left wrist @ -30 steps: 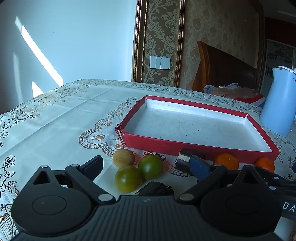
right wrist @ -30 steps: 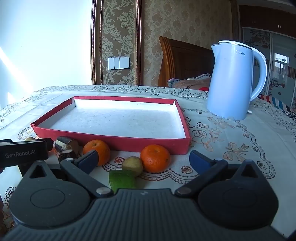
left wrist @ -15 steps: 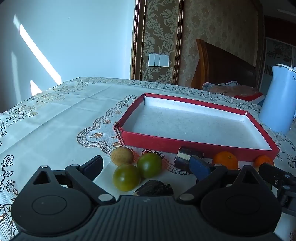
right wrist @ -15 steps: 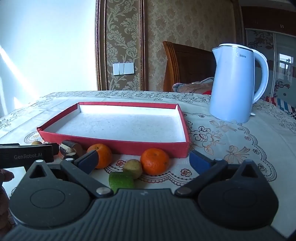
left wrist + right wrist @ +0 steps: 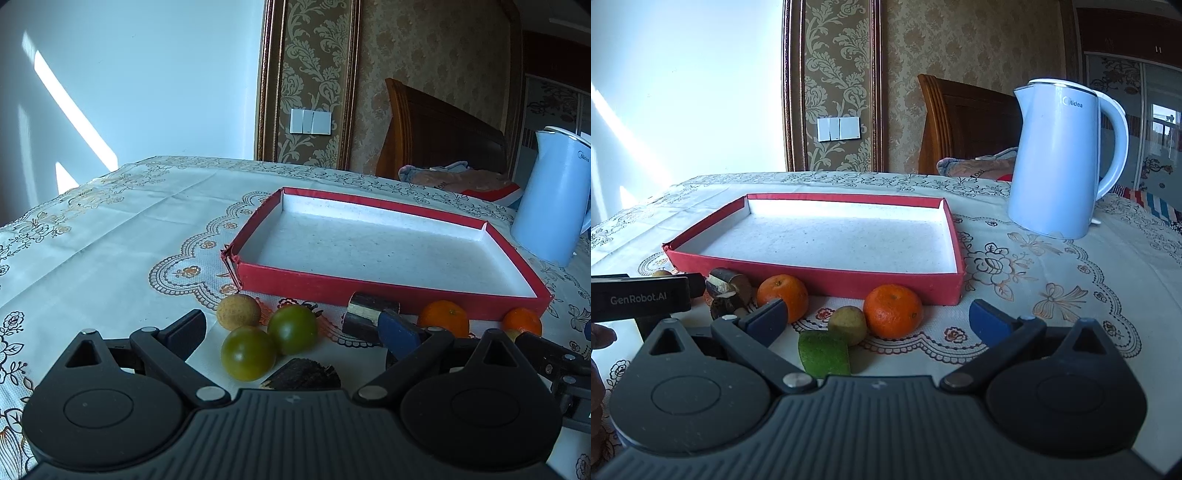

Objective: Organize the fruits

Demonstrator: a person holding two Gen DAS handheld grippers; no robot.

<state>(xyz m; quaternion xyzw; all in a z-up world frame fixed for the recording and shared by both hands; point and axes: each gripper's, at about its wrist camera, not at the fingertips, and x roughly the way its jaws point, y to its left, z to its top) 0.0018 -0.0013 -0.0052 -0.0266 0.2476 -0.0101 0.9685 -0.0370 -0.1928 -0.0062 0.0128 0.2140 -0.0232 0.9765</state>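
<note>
Both tongs, left (image 5: 291, 328) and right (image 5: 877, 317), gape released over fruit lined before the red tray (image 5: 827, 275) (still bare), ready for picking.

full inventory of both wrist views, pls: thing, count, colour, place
tray: 1, red with white floor, mid-table, nothing in it
oranges: 2, orange, before tray's near wall
green tomatoes: 2, green, left cluster
tan round fruit: 1, tan, by tray's near left corner
small yellowish fruit: 1, beside right orange
lime piece: 1, green, nearest right gripper
dark chunks: at least 2, brown
kettle: 1, pale blue, right of tray
tablecloth: 1, white, patterned
left gripper: jaws open
right gripper: jaws open
</note>
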